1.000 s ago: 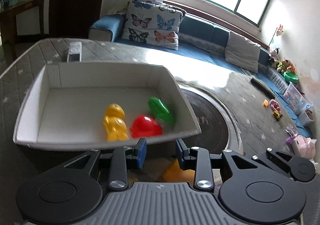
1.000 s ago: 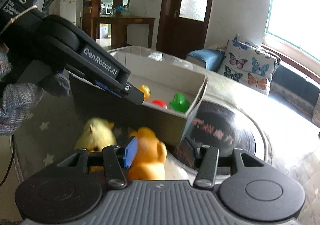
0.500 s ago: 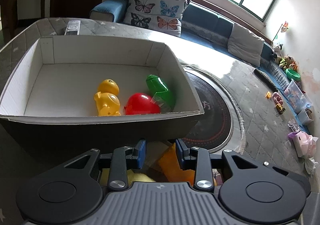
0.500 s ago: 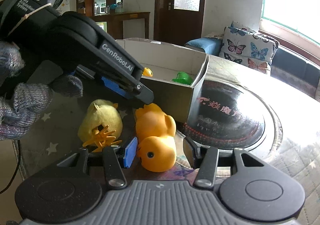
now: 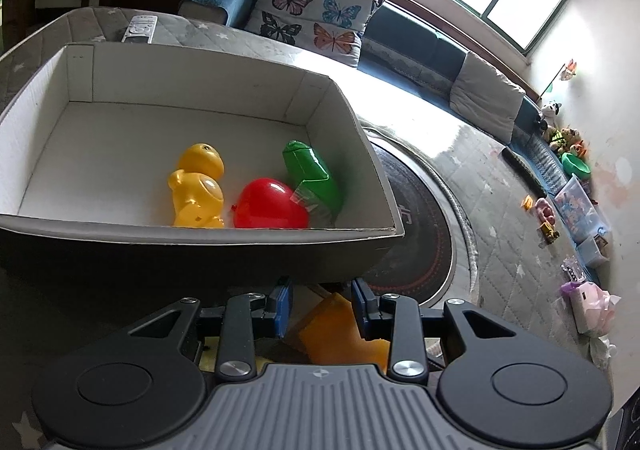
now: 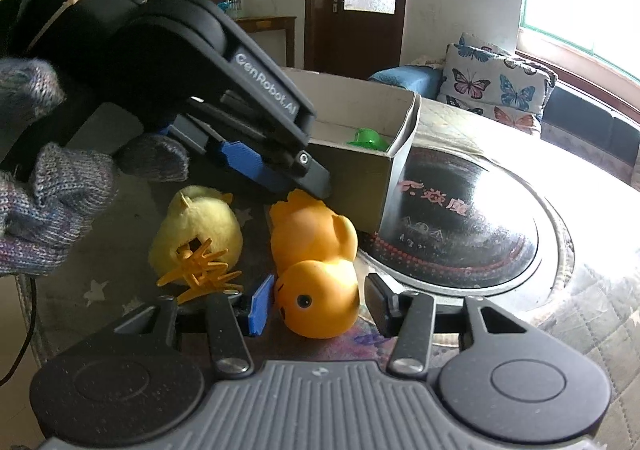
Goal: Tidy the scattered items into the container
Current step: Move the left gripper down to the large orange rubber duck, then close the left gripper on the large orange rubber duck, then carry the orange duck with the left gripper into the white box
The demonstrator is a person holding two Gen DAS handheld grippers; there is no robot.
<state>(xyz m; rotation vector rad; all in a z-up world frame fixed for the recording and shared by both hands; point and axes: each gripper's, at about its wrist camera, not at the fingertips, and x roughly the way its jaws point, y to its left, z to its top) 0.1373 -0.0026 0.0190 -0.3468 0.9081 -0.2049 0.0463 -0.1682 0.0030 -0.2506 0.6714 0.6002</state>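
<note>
Both grippers have descended toward the quilted table since the earlier frames, so the cardboard box [image 5: 352,154] now rises higher in the left wrist view and the orange rubber duck [image 6: 316,270] fills more of the right wrist view. Right gripper [image 6: 318,306]: its jaws have just been closing and now flank the duck's head, the blue left pad almost touching it and the dark right pad a small gap clear; no firm pinch is visible yet. Left gripper [image 5: 322,304]: its jaws stand part-spread above the duck's tail end, near the box's near wall, pinching nothing; in the right wrist view a gloved hand [image 6: 44,202] carries it in from the left. The duck lies on its side on the table, just near the box's near right corner. A yellow plush chick [image 6: 198,234] with orange feet lies just left of the duck, also outside the box. Inside the box sit a yellow plastic toy [image 5: 196,190], a red balloon-like toy [image 5: 270,204] and a green toy [image 5: 314,178], grouped toward the near right. Judgement: the descent places the right gripper for the pick; closing fully on the head is the next requirement. Two items remain to be boxed, so the task is roughly past its midpoint.
</note>
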